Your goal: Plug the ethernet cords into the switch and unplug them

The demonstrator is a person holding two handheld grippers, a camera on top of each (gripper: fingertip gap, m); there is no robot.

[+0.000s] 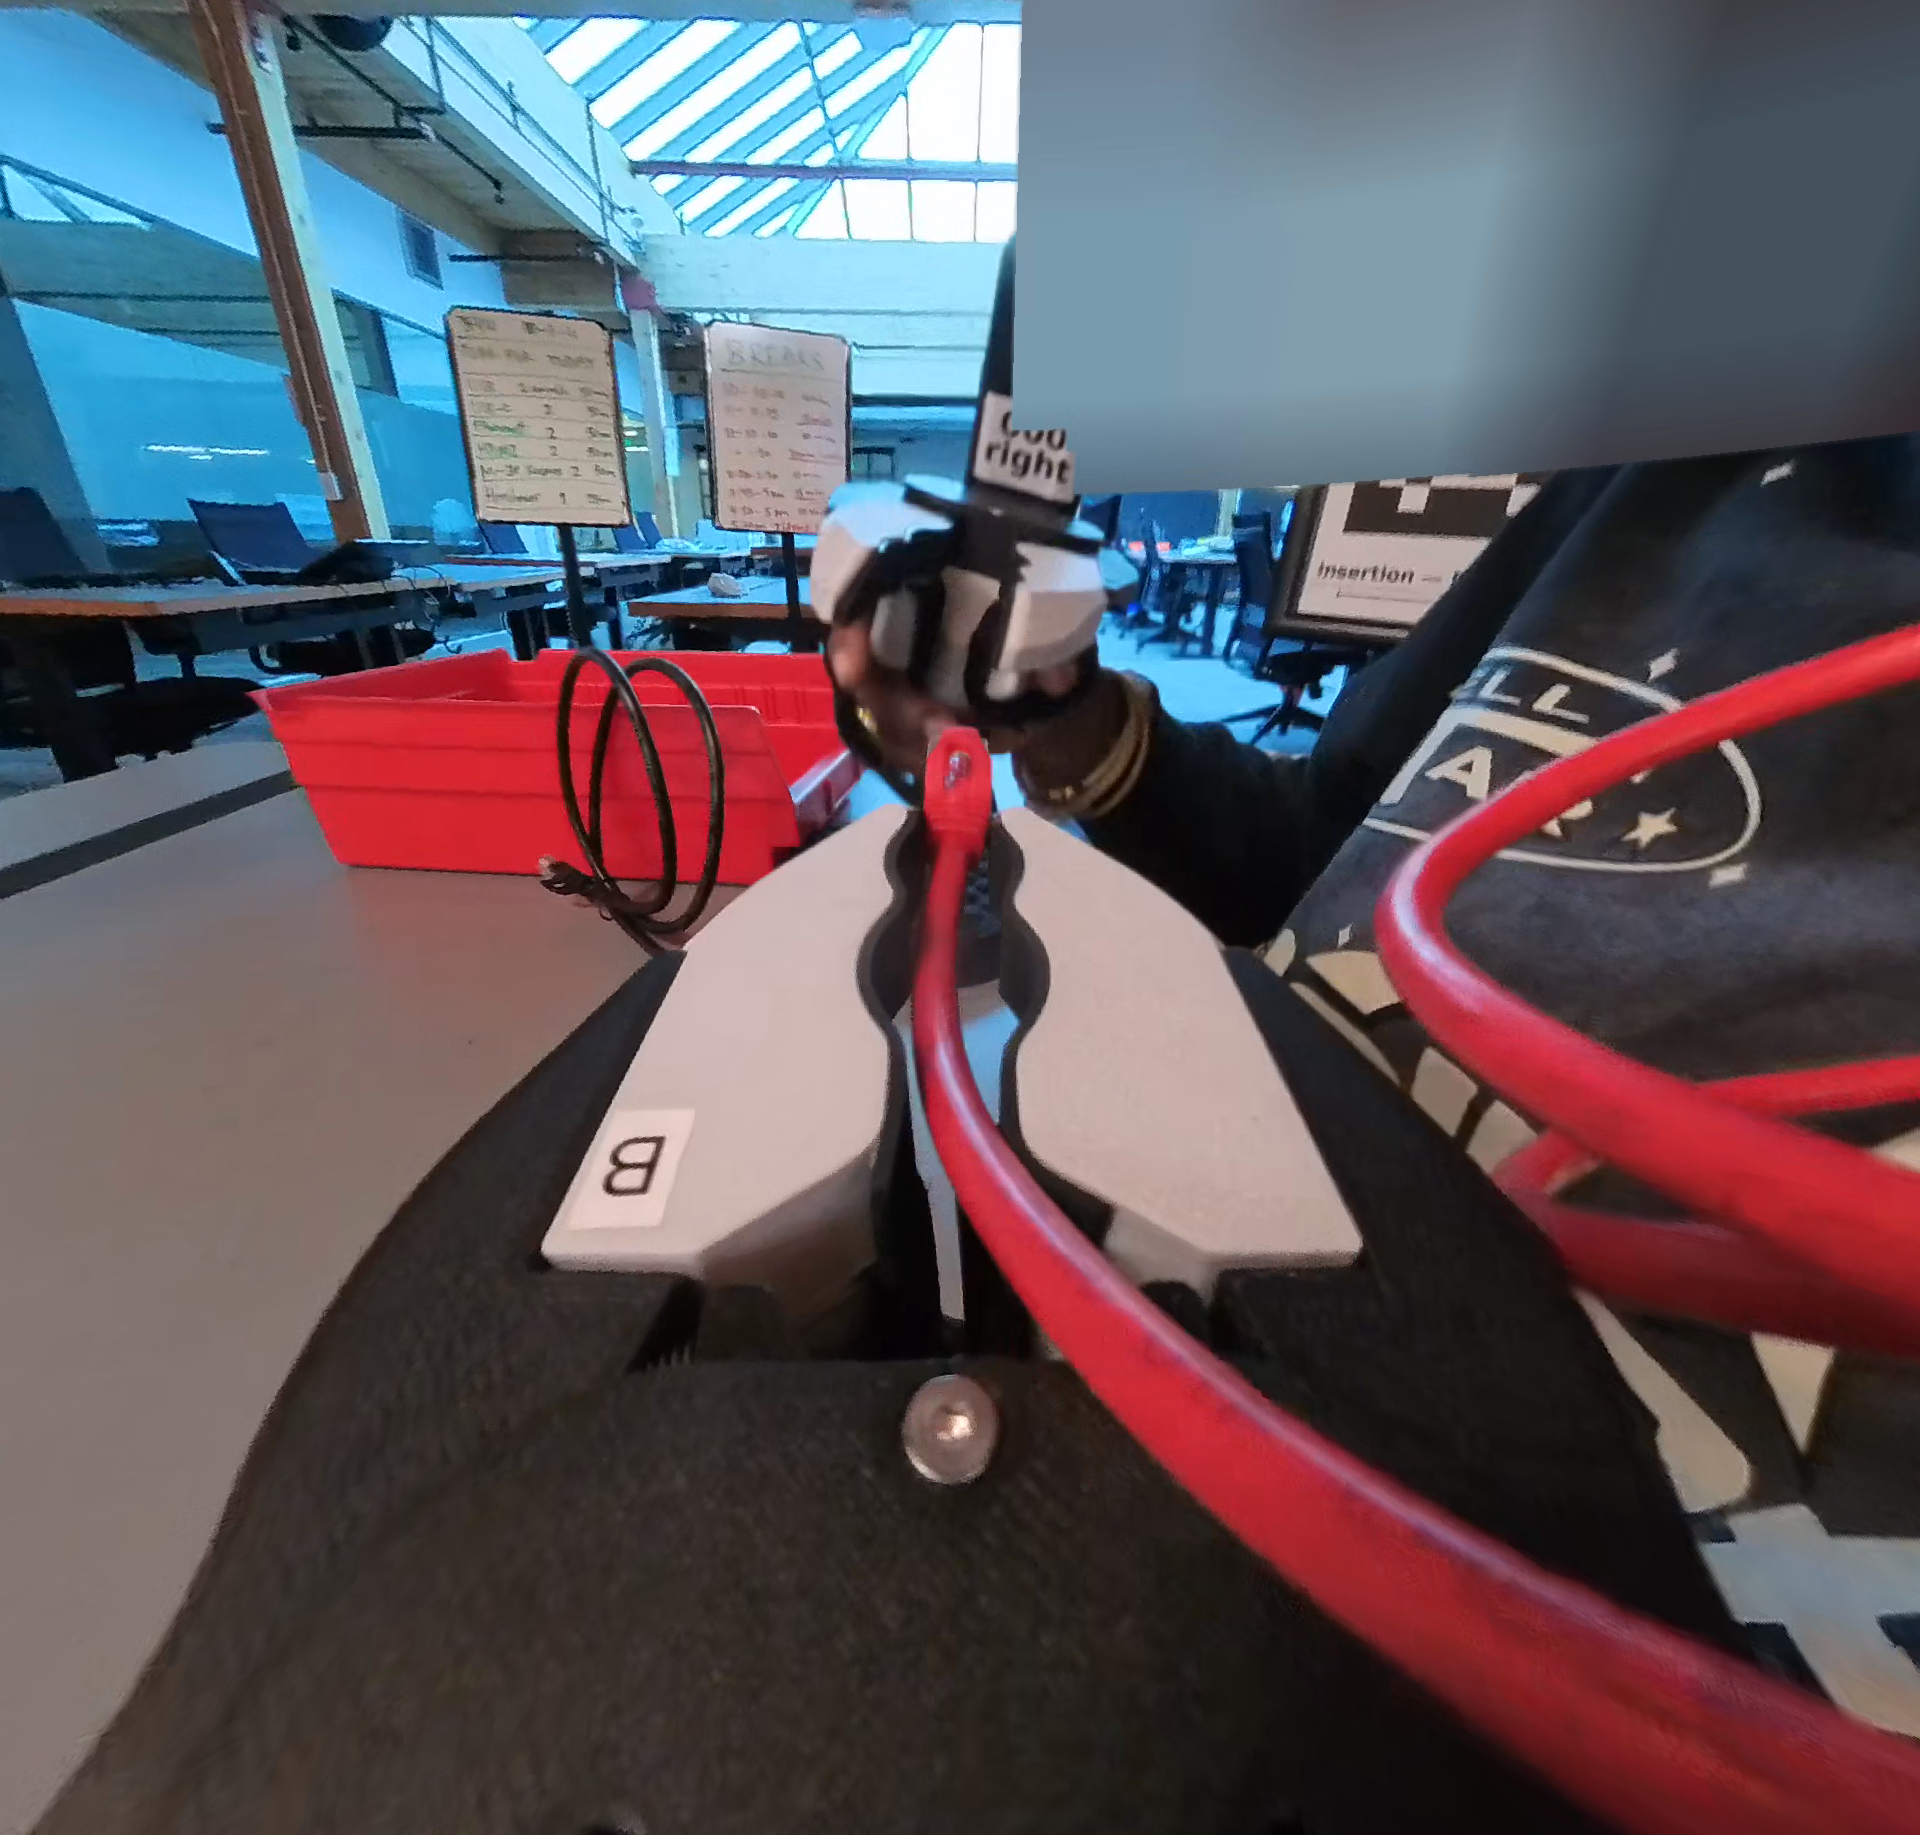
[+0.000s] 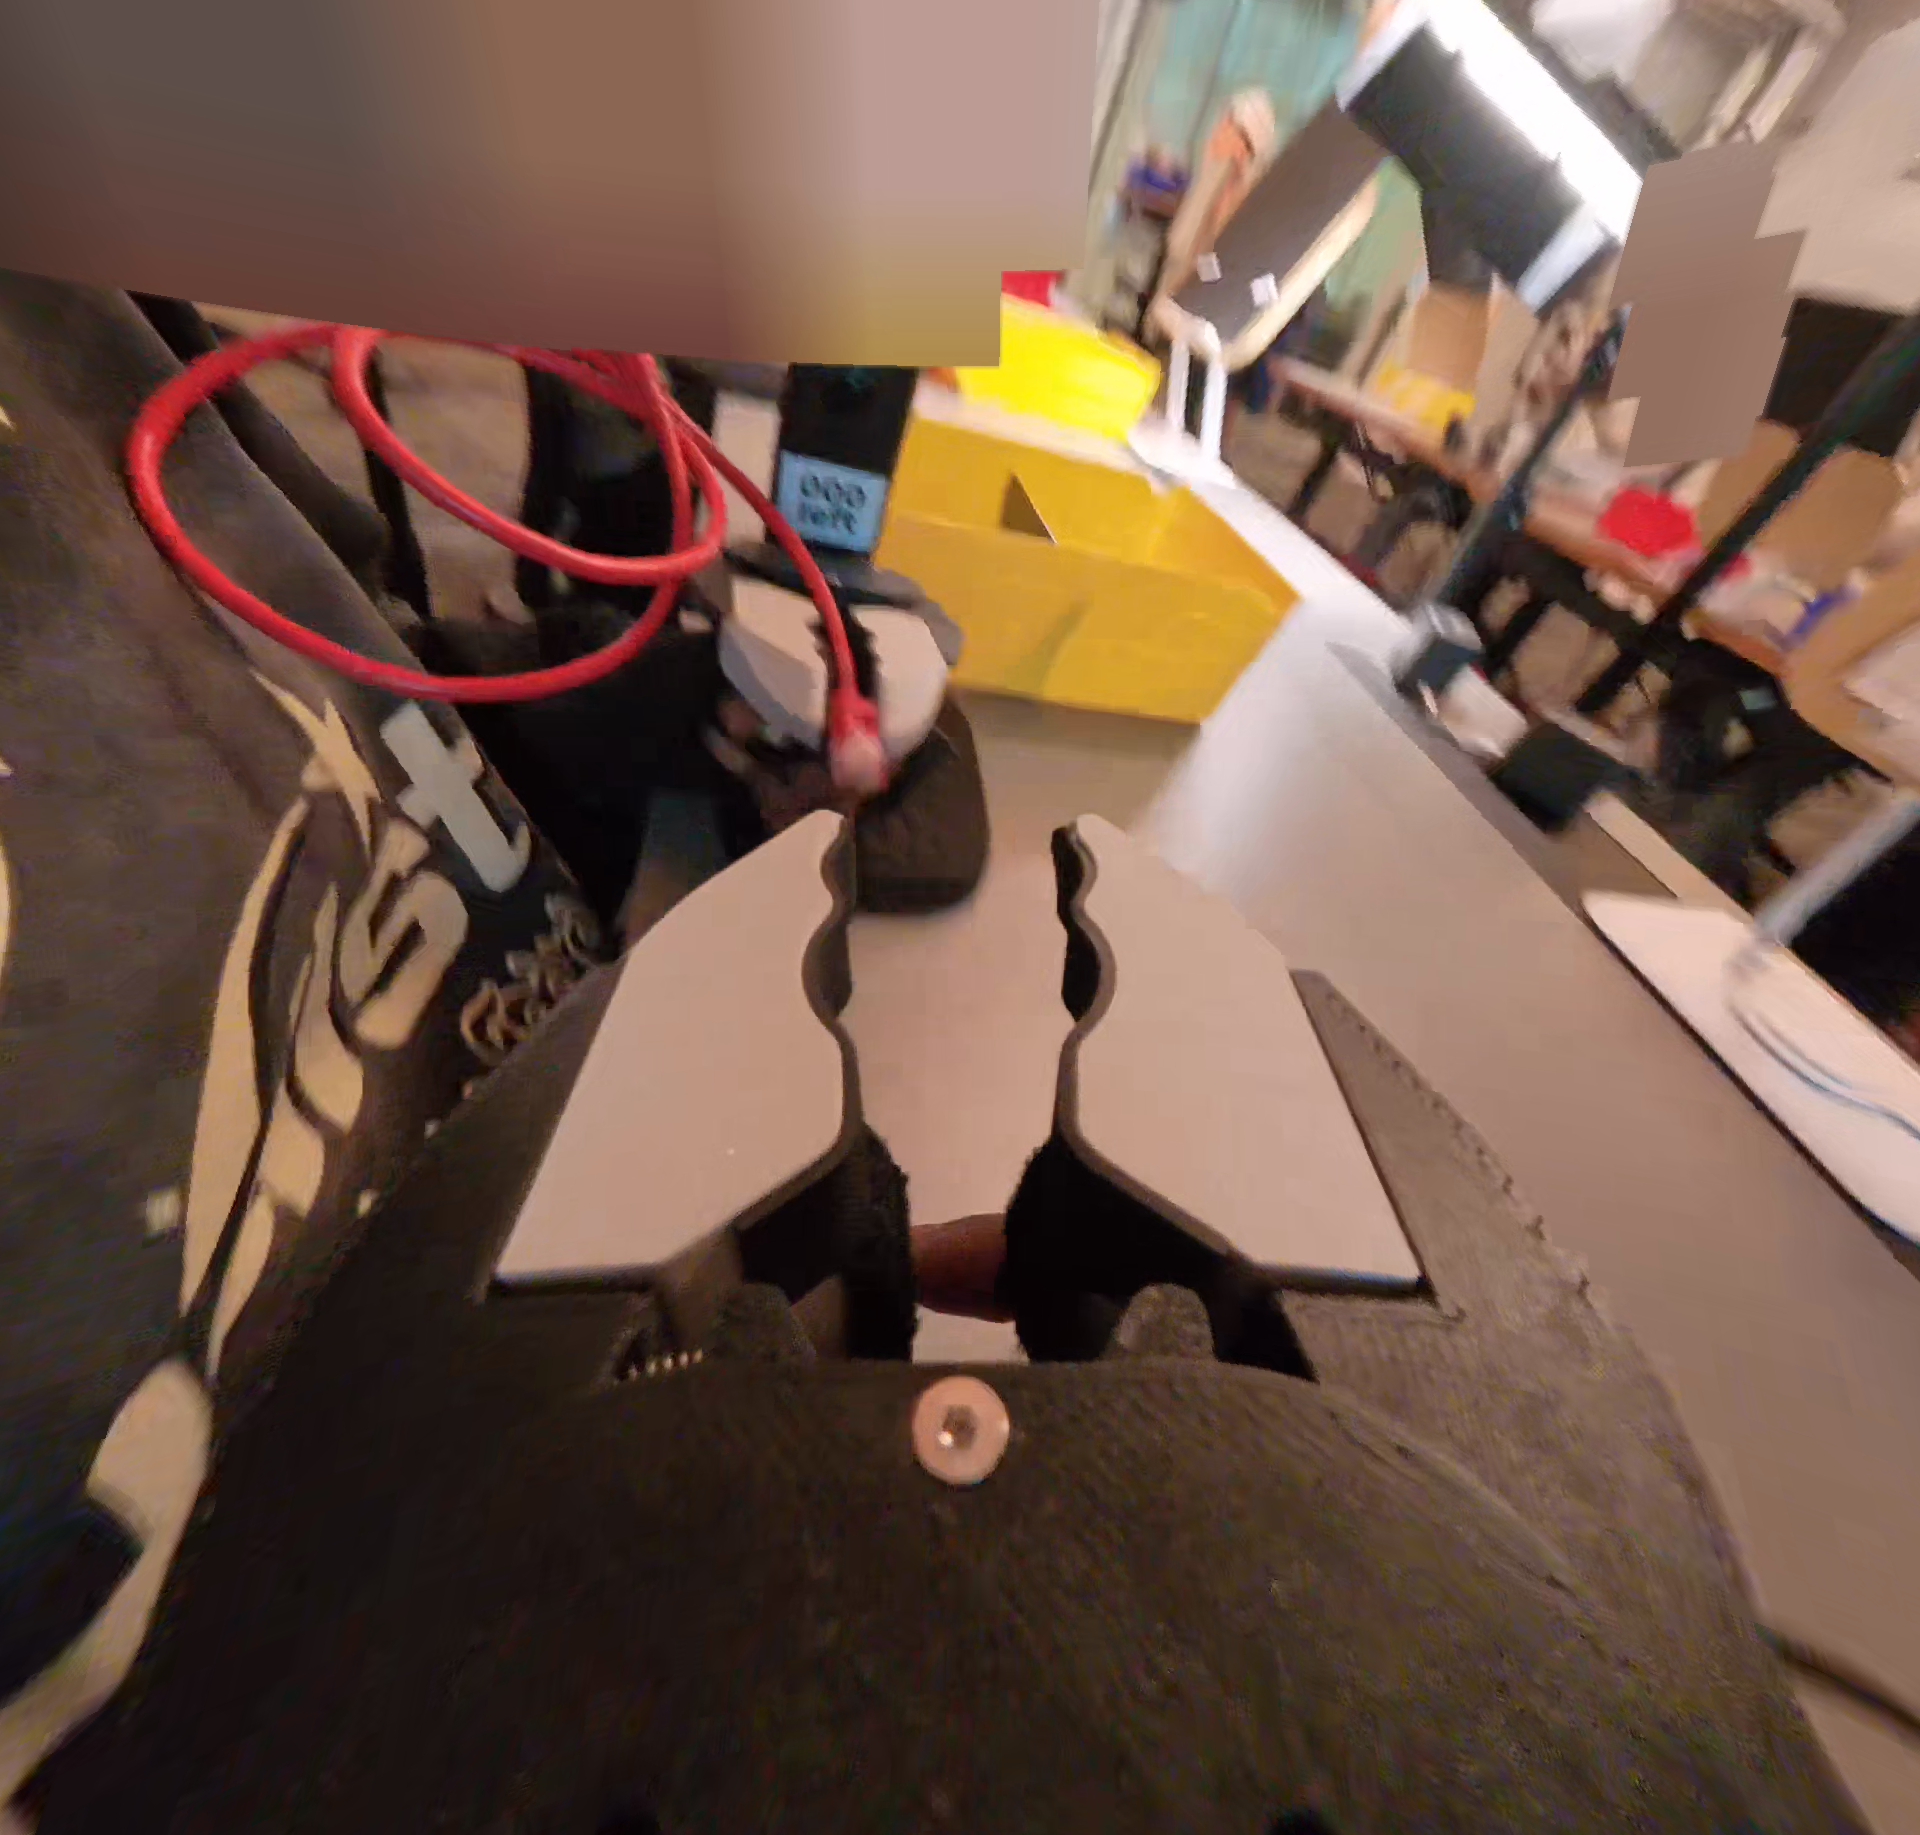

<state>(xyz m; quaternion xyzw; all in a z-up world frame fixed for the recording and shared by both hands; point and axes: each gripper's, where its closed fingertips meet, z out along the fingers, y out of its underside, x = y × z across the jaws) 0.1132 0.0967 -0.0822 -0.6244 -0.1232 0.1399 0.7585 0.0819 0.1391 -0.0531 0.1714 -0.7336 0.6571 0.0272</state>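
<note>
Left wrist view: left gripper (image 1: 961, 829) pinches red ethernet cord (image 1: 940, 954), plug poking past its tips. Right gripper (image 2: 951, 840) fingers narrowly apart, empty. Switch unseen; likely pre-insertion, next needs locating port.

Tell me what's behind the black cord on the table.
A red bin stands right behind the black cord. The bin's inside is hidden by its wall.

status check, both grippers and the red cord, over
Left gripper shut on red ethernet cord, plug poking past the tips. Right gripper open, empty. Switch not in view. Black cord coiled by red bin.
</note>
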